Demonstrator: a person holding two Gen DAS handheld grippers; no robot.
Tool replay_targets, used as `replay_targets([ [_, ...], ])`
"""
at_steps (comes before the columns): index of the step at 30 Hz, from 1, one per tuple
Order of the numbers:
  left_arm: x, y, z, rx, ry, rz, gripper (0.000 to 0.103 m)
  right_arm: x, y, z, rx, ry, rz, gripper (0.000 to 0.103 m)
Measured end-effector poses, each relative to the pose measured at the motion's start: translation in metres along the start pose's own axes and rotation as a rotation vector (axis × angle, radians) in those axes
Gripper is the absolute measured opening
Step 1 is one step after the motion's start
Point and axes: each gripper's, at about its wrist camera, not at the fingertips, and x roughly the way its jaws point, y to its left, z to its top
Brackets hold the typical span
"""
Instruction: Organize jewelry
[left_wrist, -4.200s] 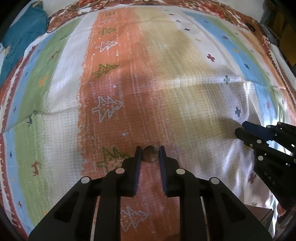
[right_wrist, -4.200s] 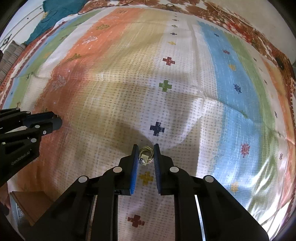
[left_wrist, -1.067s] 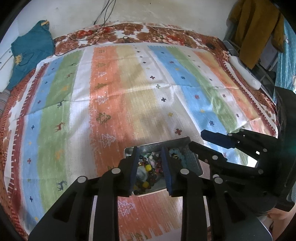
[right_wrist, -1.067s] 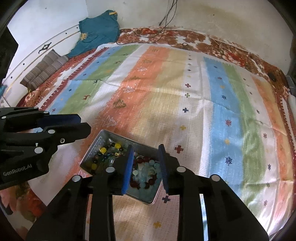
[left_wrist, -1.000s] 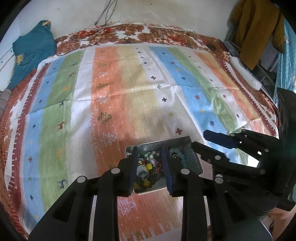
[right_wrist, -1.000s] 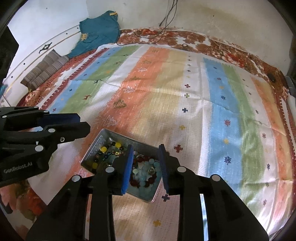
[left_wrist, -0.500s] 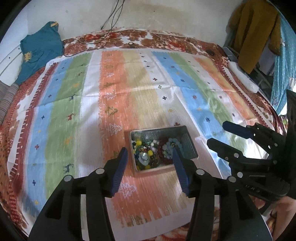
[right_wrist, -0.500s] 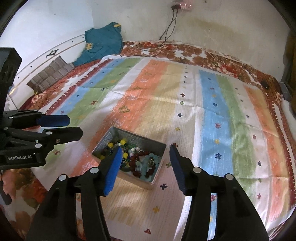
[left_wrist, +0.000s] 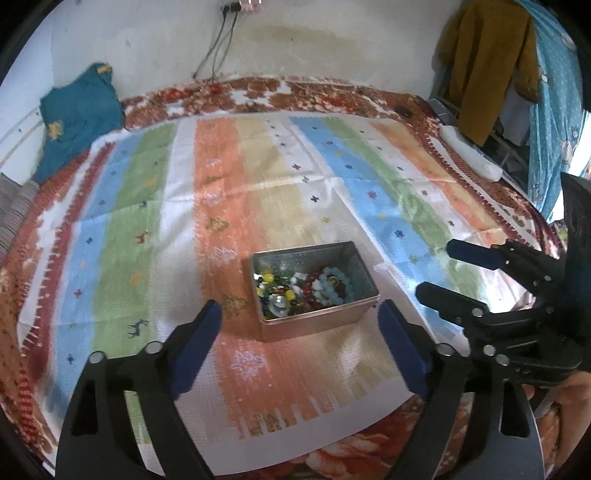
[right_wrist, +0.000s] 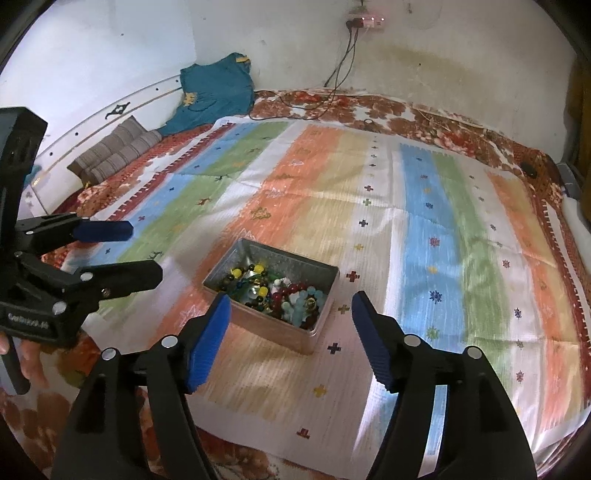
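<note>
Blue-padded jaws on both tools stand spread wide and hold nothing. The left gripper (left_wrist: 299, 317) frames the near long wall of the metal tin (left_wrist: 360, 254) from above and behind; its pads sit clear of the tin, raised off the cloth, with the tin just beyond the gap. The right gripper (right_wrist: 291, 308) stands in like relation: the tin (right_wrist: 325, 291) lies ahead of its jaws, slightly left of the gap's centre, near corner toward the tool.

Position of the task items: the beaded jewelry (left_wrist: 304, 286) lies heaped inside the tin, filling the near portion; the far-left part of the tin floor shows bare metal. No loose piece is visible on the striped cloth (left_wrist: 214, 177).

Orientation: in the left wrist view the tin's long axis runs left to right, roughly across the jaw line. In the right wrist view it runs diagonally, from far left to near right.

Reach: both tools hang near the tin, the left on its left, the right on its right. Neither is clearly nearer; judged from these views, either could descend into it.
</note>
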Motion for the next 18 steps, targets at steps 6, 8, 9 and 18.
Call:
replay_targets([
  [6, -0.007, 0.002, -0.013, 0.001, -0.022, 0.056, 0.091, -0.007, 0.000, -0.005, 0.007, -0.020, -0.026, 0.077],
  [8, -0.010, 0.002, -0.017, 0.007, -0.041, 0.052, 0.091, -0.010, 0.000, -0.006, 0.008, -0.028, -0.030, 0.079],
  [9, -0.012, 0.001, -0.019, 0.013, -0.054, 0.050, 0.091, -0.011, 0.001, -0.007, 0.008, -0.032, -0.030, 0.081],
  [18, -0.025, -0.007, -0.026, 0.051, -0.134, 0.075, 0.094, -0.020, 0.001, -0.011, 0.012, -0.067, -0.026, 0.083],
])
